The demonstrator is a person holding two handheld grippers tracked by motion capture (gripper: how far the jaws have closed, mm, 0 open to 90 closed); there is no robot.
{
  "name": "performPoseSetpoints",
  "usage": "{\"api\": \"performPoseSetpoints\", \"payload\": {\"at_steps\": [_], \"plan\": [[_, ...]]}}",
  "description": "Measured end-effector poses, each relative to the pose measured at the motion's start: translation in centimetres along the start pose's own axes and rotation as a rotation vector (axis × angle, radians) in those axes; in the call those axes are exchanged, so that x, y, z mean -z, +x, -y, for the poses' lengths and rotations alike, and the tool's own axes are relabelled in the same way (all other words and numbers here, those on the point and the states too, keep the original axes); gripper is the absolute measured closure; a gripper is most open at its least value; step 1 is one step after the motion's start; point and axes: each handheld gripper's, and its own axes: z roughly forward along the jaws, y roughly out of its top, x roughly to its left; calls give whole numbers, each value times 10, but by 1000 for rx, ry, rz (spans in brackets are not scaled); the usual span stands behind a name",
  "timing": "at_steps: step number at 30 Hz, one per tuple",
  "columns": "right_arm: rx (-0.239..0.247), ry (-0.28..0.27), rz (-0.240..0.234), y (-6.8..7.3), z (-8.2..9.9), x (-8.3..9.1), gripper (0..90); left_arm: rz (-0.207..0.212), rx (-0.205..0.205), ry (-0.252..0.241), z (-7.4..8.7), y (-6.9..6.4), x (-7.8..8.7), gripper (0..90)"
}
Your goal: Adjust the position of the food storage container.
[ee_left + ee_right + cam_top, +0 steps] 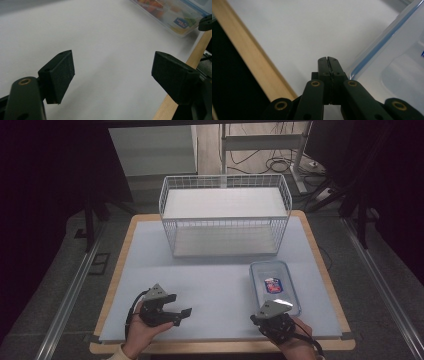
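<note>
Lidded clear box [274, 287] and wire basket [225, 215] on the worktop [210, 280]
Box contents blurred, orange; left tongs [183, 316] gape empty, right tongs [328, 60] closed on nothing.

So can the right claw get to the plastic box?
Probably yes. The right claw sits shut just beside the plastic box at its near end, with nothing between them, though it would need to open first.

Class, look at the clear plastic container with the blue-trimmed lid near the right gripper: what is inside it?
Through the container lid, a small red and blue label shows in the high view. The left gripper view shows orange and yellowish contents against its wall. What they are is too blurred to tell.
</note>
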Motion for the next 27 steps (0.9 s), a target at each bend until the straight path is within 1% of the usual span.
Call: {"api": "performPoseSetpoints", "payload": {"at_steps": [1,3,4,6,8,9,11,12,13,15,16,18,20,21,22,23,24,25,27], "plan": [[7,-6,15,1,-2,-1,900,1,0,0,0,0,0,184],[9,-4,27,-1,-5,-6,900,1,-3,3,0,0,-1,184],[-1,-4,16,-2,-5,-6,900,2,-4,1,0,0,0,184],[-3,-1,16,-3,-5,-6,900,2,-2,0,0,0,0,184],[9,12,32,-2,-4,-4,900,1,2,-2,0,1,1,184],[4,16,36,-3,-2,-2,900,1,5,-2,0,2,1,184],[-8,19,45,-5,2,2,900,1,4,-3,0,3,1,184],[-26,17,55,-7,9,8,900,2,5,-3,0,3,1,184],[-26,17,55,-7,9,8,900,3,4,-4,0,2,1,184],[-35,16,65,-10,15,13,900,4,7,-4,0,2,1,184],[-54,16,79,-14,23,19,900,3,7,-4,0,2,1,184],[-62,14,81,-15,26,21,900,3,9,-2,0,2,1,184],[-85,14,94,-23,36,30,900,5,13,-2,0,2,0,184],[-85,14,94,-23,36,30,900,5,13,-2,0,2,0,184],[-100,13,104,-30,44,36,900,4,16,-3,0,3,0,184],[-100,13,104,-30,44,36,900,4,16,-3,0,3,0,184],[-113,14,110,-34,47,38,900,4,15,-3,0,3,0,184],[-131,15,127,-42,54,44,900,4,16,-2,0,3,0,185],[-150,10,139,-50,61,48,900,6,18,-1,0,4,0,184]]}}
